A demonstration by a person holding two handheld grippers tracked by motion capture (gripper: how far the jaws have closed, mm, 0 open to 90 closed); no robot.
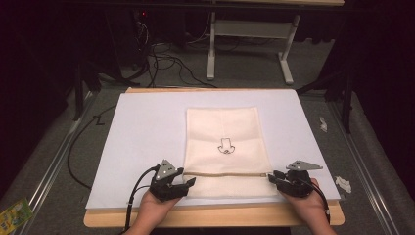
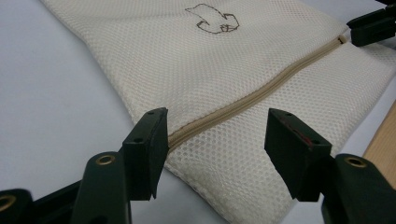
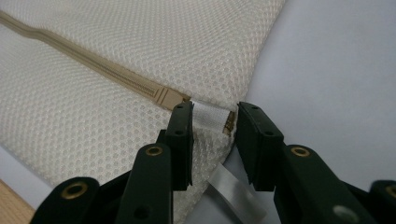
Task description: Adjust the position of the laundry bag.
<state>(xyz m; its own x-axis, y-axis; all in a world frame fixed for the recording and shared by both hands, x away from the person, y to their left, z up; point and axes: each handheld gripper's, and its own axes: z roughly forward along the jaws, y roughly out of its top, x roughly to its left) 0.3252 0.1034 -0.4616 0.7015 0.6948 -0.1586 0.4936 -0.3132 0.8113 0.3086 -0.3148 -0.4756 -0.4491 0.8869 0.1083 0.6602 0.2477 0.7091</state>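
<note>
Mesh bag (image 1: pixel 225 142) between hand-held grippers

No readable txt, nos. or brand names anywhere from where I stand. Only mark: small dark outline emblem (image 1: pixel 225 146) stitched on the cream mesh bag (image 1: pixel 225 132), approx. centre of its upper panel, above the zip; a picture, not letters, and I can't tell what it shows. In the left gripper view the same emblem (image 2: pixel 212 19) sits near the top edge, still no lettering. White tab (image 3: pixel 208 114) at the zip end in the right gripper view looks blank. Green-yellow packet (image 1: pixel 13 213) on the floor, bottom left: print too blurred to read.
</note>
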